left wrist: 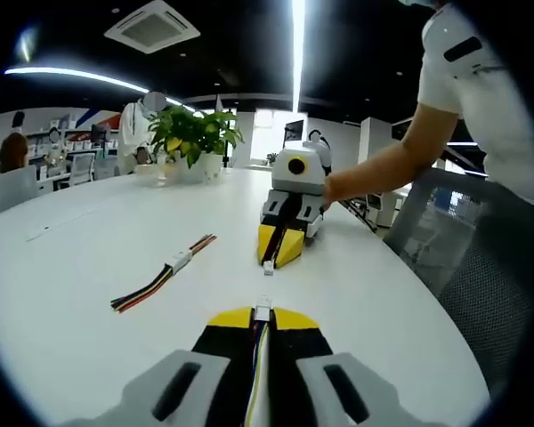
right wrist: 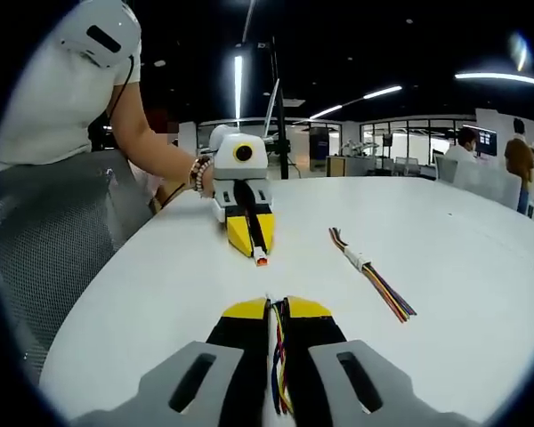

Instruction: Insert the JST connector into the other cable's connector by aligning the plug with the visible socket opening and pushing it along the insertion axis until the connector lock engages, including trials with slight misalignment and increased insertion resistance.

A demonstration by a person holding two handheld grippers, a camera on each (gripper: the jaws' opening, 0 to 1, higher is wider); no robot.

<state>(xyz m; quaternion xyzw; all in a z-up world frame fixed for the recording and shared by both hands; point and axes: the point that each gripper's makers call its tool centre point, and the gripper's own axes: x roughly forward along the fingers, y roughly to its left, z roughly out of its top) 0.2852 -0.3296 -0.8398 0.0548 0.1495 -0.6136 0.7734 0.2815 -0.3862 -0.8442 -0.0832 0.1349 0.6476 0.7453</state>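
A: What do I have in the left gripper [left wrist: 263, 313]?

B: Its jaws are closed on a cable, wires running back between them, with a small white connector [left wrist: 263, 310] poking out past the yellow tips.

A: And the right gripper [right wrist: 279, 305]?

B: Same from my end: jaws closed on a bundle of coloured wires [right wrist: 279, 365]; I can barely see any plug at its tips. In the left gripper view, the right gripper sits across the white table [left wrist: 89, 258], tips pointing at me, a small white plug [left wrist: 268, 265] at its end.

A: So the two ends are apart?

B: Yes, facing each other with bare table between them. A spare joined cable [left wrist: 165, 272] lies off to the side, near neither gripper.
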